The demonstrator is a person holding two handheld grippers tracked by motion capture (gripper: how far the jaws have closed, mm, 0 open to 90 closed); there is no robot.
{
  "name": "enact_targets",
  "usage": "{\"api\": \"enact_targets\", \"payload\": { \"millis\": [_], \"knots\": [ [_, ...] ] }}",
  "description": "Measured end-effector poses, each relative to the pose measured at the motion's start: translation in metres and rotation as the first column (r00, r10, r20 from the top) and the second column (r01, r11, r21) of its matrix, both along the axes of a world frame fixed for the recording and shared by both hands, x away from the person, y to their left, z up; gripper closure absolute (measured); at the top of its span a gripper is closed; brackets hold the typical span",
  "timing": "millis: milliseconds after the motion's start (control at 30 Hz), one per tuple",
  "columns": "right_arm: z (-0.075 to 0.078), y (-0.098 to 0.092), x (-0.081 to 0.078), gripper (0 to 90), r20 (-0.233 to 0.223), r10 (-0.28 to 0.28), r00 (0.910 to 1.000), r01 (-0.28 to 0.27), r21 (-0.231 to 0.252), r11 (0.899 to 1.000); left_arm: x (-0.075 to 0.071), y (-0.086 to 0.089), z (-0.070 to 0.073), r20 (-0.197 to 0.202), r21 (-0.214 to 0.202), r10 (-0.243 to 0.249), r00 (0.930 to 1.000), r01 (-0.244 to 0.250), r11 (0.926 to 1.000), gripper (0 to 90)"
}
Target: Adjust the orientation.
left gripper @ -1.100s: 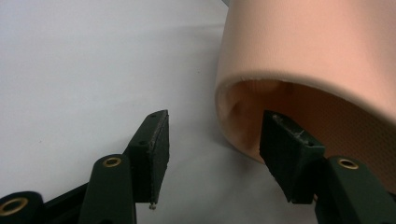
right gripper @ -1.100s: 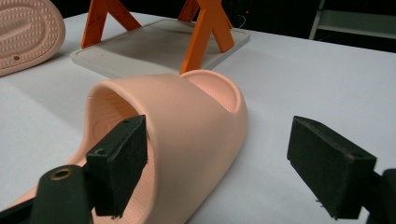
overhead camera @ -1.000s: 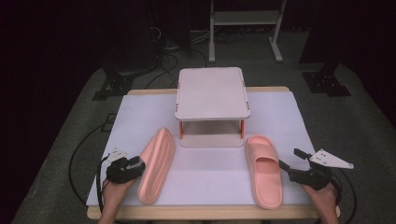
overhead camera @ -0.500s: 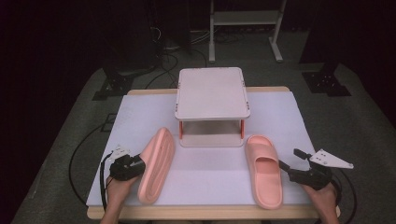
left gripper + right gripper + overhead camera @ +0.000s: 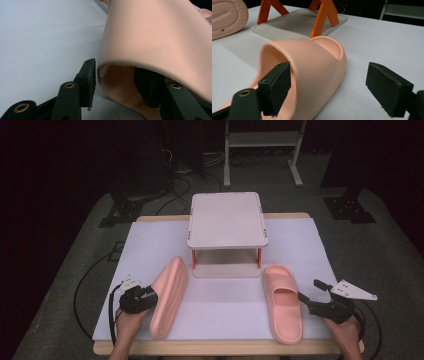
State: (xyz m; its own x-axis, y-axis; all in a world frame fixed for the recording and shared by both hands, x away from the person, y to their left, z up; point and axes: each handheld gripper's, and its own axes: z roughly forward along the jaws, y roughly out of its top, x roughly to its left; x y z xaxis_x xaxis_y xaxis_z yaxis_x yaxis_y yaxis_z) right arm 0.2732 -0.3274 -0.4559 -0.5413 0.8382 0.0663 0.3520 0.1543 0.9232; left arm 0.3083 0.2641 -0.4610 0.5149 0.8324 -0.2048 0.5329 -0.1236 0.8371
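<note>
Two pink slippers lie on the white-covered table (image 5: 150, 245). The left slipper (image 5: 169, 295) (image 5: 155, 37) is tipped up on its side. My left gripper (image 5: 150, 295) (image 5: 117, 75) is at its strap, one jaw outside and one inside the opening. The jaws have just been closing, and a gap still shows beside the inner pad. The right slipper (image 5: 281, 302) (image 5: 312, 65) lies flat, sole down. My right gripper (image 5: 308, 290) (image 5: 328, 75) stands open, with one jaw in the strap opening and the other out over the table.
A small pale two-level rack (image 5: 227, 220) with orange legs stands at the middle back of the table; its base plate (image 5: 297, 22) lies just beyond the right slipper. Cables (image 5: 95, 275) trail off the table's left side. A metal stand (image 5: 262, 140) is on the floor behind.
My left gripper has edged slightly in at the left slipper's strap. The right gripper and right slipper have stayed in place.
</note>
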Motion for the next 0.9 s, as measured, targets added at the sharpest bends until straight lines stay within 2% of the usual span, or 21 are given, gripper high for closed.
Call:
{"api": "enact_targets", "payload": {
  "millis": [333,500,900],
  "knots": [
    [-0.001,0.001,0.000,19.8,-0.005,0.005,1.0000,-0.005,-0.004,1.000,-0.002,-0.007,0.004,0.018,-0.012,-0.020,0.9996,0.021,0.9997,51.8],
    [-0.001,0.001,0.000,19.8,-0.008,0.008,0.9999,-0.008,-0.005,1.000,-0.004,-0.011,0.009,0.045,-0.030,-0.031,0.9985,0.032,0.9990,51.9],
    [-0.001,0.002,0.000,19.8,-0.012,0.016,0.9998,-0.016,-0.004,1.000,-0.007,-0.015,0.012,0.062,-0.039,-0.049,0.9969,0.051,0.9979,51.3]
  ]
}}
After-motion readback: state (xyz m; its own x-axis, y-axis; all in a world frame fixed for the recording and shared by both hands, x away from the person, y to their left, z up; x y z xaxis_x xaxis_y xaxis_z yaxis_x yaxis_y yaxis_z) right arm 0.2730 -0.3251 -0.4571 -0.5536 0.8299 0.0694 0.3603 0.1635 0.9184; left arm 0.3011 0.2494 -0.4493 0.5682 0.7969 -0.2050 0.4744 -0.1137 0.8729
